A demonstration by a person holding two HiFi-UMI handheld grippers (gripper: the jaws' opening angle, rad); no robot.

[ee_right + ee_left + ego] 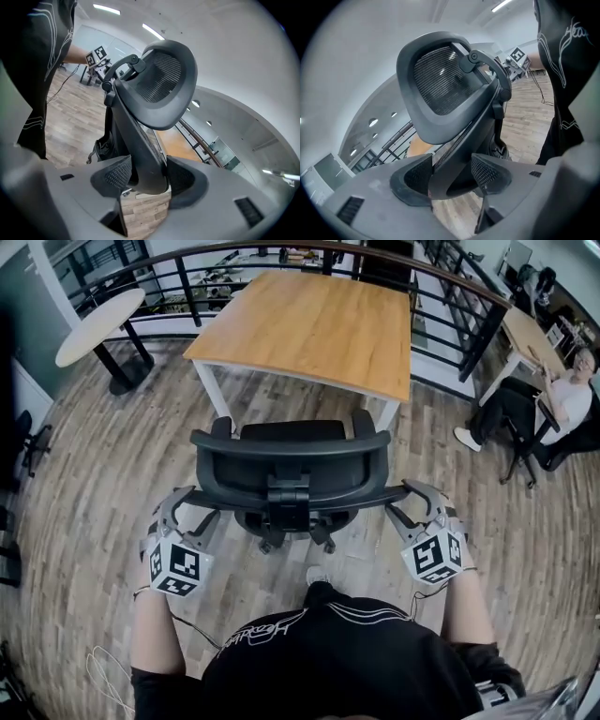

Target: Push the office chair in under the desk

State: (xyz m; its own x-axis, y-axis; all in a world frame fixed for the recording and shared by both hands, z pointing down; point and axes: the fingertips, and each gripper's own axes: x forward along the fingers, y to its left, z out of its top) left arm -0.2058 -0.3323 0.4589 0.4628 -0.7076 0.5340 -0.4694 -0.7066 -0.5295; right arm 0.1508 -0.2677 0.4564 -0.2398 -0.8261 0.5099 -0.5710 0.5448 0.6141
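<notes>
A black office chair (291, 460) stands with its back toward me, just short of the wooden desk (309, 324) with white legs. My left gripper (192, 502) clamps the left edge of the backrest frame. My right gripper (408, 498) clamps the right edge. In the left gripper view the mesh headrest and curved back frame (440, 84) rise ahead, and the frame sits between the pads of the left gripper (452, 176). The right gripper view shows the same chair frame (164, 79) pinched between the pads of the right gripper (147, 176).
A round table (98, 324) stands at the far left and a dark railing (469, 296) runs behind the desk. A person (562, 399) sits at another desk (530, 338) on the right. Wooden floor lies all around the chair.
</notes>
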